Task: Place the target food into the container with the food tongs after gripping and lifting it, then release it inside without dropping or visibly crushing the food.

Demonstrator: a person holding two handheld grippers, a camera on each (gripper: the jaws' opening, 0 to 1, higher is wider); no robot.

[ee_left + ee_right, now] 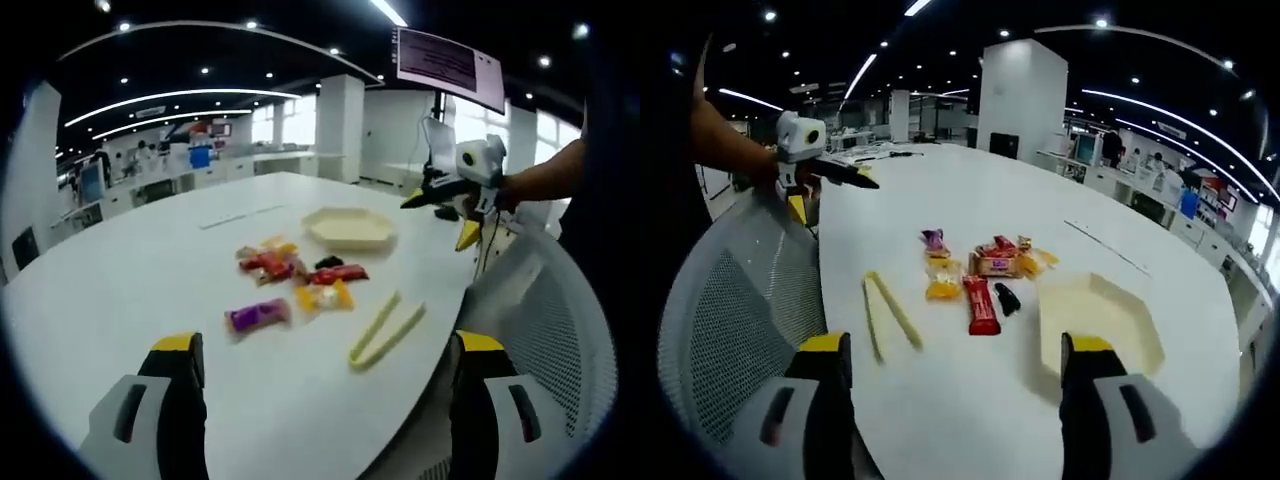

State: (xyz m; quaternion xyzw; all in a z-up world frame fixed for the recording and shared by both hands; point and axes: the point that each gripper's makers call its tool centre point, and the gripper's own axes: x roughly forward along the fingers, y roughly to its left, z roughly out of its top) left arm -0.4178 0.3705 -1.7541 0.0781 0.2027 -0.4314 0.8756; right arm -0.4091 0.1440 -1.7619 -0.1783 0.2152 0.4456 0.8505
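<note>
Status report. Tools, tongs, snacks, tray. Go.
Left tool open, empty, above table. Right tool open, empty. Tongs untouched, flat on table near its edge. Snacks loose between tongs and tray; tray empty. Nothing blocking.

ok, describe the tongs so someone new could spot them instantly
On the big white table, a cluster of wrapped snacks lies beside a pale hexagonal tray. The tongs lie apart from that cluster, on the side away from the tray, near the table edge by the mesh chair. They are the only long, thin, pale yellow V-shaped item; everything nearby is a short, colourful packet.
</note>
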